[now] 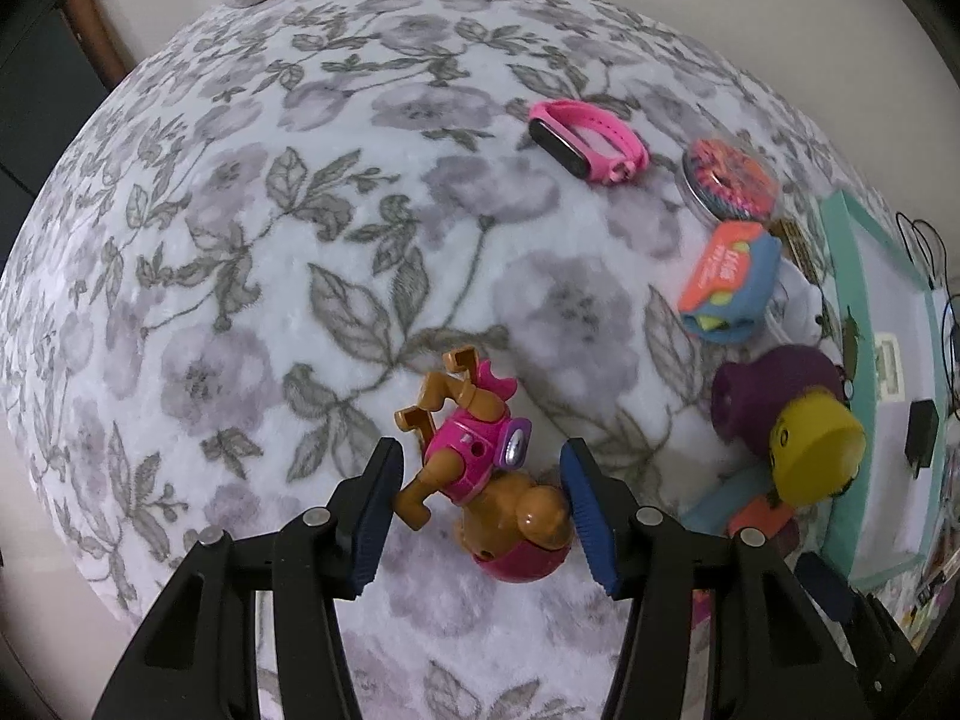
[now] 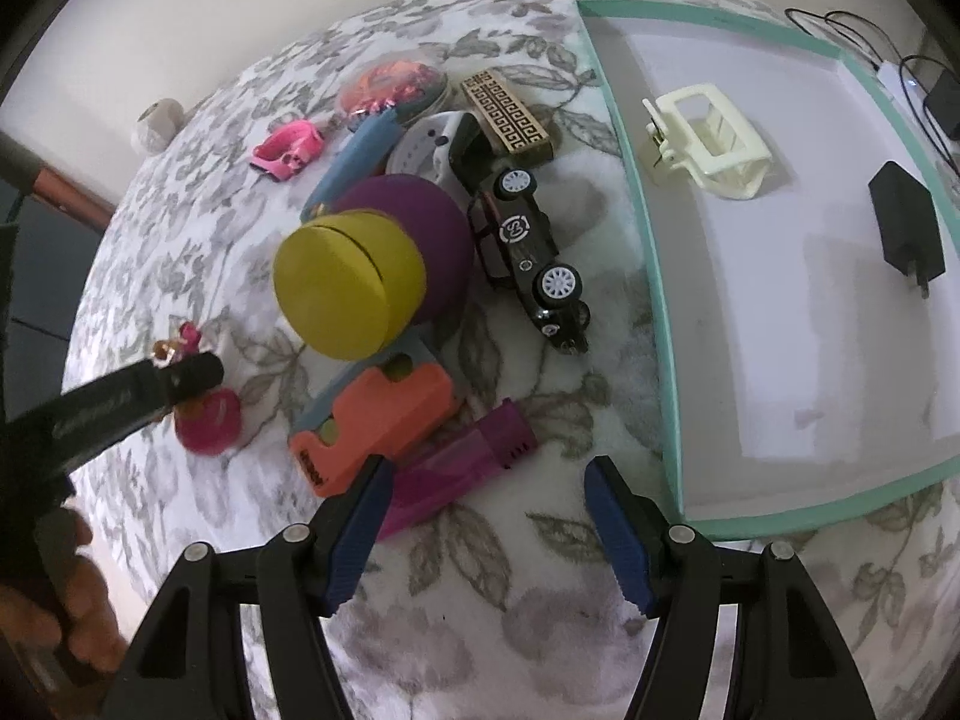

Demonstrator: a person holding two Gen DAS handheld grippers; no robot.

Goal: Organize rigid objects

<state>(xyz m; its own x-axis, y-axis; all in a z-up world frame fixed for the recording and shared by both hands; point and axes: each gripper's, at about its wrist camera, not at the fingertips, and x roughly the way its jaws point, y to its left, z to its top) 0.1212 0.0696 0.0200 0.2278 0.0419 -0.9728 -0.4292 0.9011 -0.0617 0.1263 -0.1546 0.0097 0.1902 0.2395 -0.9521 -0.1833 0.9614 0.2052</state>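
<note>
Floral blanket [image 1: 300,210], black cables [image 2: 864,30] behind it

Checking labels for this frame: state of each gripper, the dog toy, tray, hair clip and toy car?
left gripper: shut on the dog figure
dog figure: on its side, between the pads
right gripper: open, empty
tray: holds clip and charger
hair clip: closed, in tray
toy car: on its side, outside tray
</note>
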